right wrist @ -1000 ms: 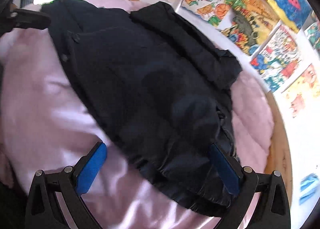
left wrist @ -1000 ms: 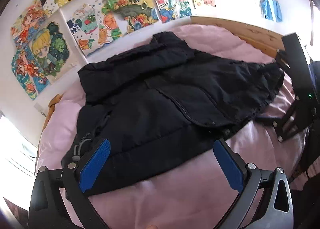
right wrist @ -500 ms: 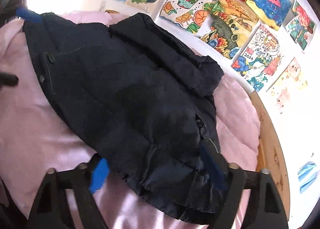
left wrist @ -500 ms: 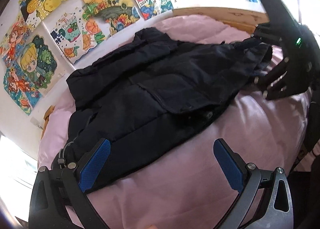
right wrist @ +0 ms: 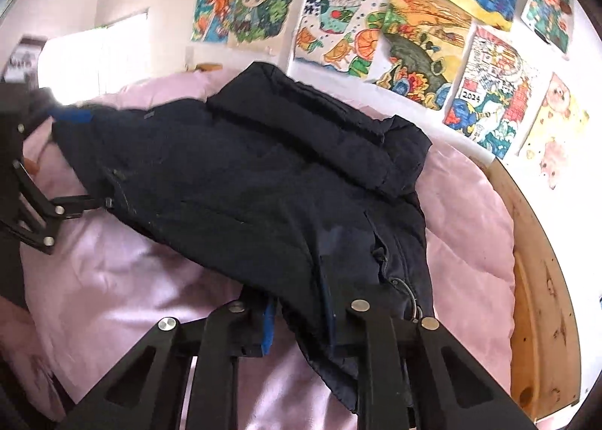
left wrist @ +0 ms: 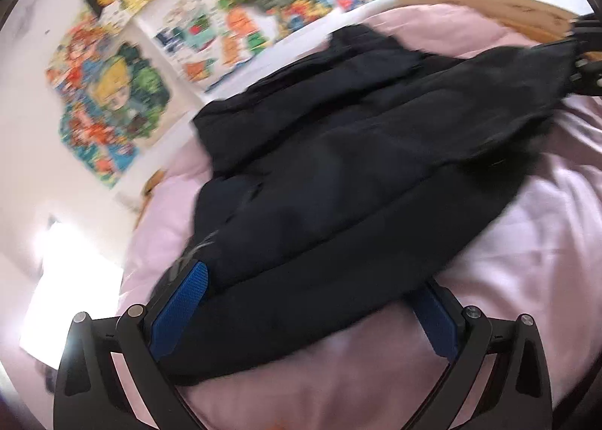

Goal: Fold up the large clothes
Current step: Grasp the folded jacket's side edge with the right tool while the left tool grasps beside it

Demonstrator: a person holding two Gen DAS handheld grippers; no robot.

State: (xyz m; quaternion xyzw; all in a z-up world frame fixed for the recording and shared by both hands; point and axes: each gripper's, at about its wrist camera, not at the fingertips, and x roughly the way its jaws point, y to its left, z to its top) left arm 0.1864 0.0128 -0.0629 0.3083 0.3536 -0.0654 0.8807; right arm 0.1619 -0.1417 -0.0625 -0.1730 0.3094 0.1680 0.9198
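The black padded jacket (right wrist: 263,181) lies spread across the pink bed (right wrist: 470,211), its hem stretched between both tools. One corner has just been clamped by the right hand-held gripper (right wrist: 301,321); the opposite corner lies between the wide-open left hand-held gripper (left wrist: 304,311).

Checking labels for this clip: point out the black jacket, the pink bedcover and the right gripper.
black jacket (right wrist: 263,181): right wrist view, middle of its body panel.
pink bedcover (right wrist: 113,279): right wrist view, bare stretch left of the jacket.
right gripper (right wrist: 301,313): right wrist view, between its fingers, shut on the jacket's hem.
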